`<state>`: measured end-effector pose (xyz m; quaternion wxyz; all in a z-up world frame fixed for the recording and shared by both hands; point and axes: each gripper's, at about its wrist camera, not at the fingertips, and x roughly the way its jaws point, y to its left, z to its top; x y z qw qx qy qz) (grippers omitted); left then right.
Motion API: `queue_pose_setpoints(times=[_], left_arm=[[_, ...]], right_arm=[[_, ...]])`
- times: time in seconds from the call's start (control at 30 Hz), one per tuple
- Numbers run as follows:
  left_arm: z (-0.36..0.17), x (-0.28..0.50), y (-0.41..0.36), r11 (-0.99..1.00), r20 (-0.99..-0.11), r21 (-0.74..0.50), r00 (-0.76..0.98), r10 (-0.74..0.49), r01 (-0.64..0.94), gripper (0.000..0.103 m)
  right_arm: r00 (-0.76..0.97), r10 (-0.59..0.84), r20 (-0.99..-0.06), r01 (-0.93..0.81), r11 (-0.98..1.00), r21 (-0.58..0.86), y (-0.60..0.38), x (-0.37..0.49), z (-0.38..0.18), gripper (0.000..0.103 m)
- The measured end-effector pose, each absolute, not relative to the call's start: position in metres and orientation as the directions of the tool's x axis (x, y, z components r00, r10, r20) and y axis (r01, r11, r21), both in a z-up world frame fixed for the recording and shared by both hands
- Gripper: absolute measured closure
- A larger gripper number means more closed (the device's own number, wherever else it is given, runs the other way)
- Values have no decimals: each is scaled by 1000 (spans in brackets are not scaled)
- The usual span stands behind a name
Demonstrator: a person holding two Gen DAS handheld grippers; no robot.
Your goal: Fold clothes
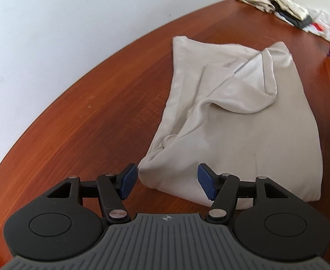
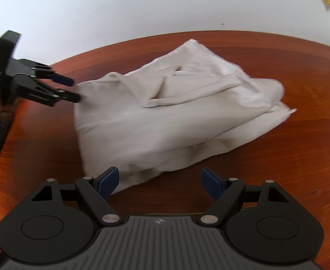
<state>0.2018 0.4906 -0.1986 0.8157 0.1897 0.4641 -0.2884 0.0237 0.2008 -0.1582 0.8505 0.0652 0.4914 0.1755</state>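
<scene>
Reddish wooden tabletop (image 1: 102,103) is carrying a half-folded cream garment (image 1: 243,121) — soft, light, floppy, I'm judging. Left gripper (image 1: 165,177) and right gripper (image 2: 159,182) are hovering spread, pinching nothing; I'm eyeing its near corners.

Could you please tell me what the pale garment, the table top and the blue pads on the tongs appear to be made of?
Pale garment: soft woven or knit cloth, probably cotton, matte; it drapes in loose rounded folds.
Table top: reddish-brown wood or wood veneer with visible grain streaks and a light sheen.
Blue pads: likely rubber or soft plastic, matte, with fine ribbing across the face.
</scene>
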Motion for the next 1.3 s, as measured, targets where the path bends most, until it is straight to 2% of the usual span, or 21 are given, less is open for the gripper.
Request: queue_pose_setpoints(times=[0.3,0.43,0.6,0.7,0.73,0.77,0.8,0.87,0.97,1.3], left_arm=[[-216,214,487,737,-881,24,363,-303,675,41],[-223,215,485,730,-888,22,349,-300,683,43],[-229,213,483,715,-891,26,340,-300,699,50],[-230,212,484,714,-890,21,338,-305,700,58],[-230,210,484,711,-889,24,340,-306,703,60],[-230,209,484,708,-888,27,342,-307,706,63],[-230,207,484,705,-887,30,344,-308,708,66],[-229,205,484,712,-886,27,347,-308,702,69],[-229,197,483,724,-886,24,350,-303,689,70],[-224,128,461,791,-890,-2,360,-281,612,72]], right_arm=[[432,398,-809,-258,914,313,251,20,-164,19],[407,412,-815,-245,909,338,260,21,-172,26],[386,419,-822,-249,905,345,271,23,-180,32],[384,415,-825,-248,907,341,276,25,-184,42],[385,412,-826,-247,908,339,278,27,-186,50],[386,407,-828,-246,910,333,279,29,-187,65],[386,404,-829,-246,911,330,279,30,-188,72],[390,410,-825,-244,910,337,278,31,-187,79],[388,415,-823,-253,907,338,273,32,-186,83],[343,434,-833,-298,891,342,208,14,-175,86]])
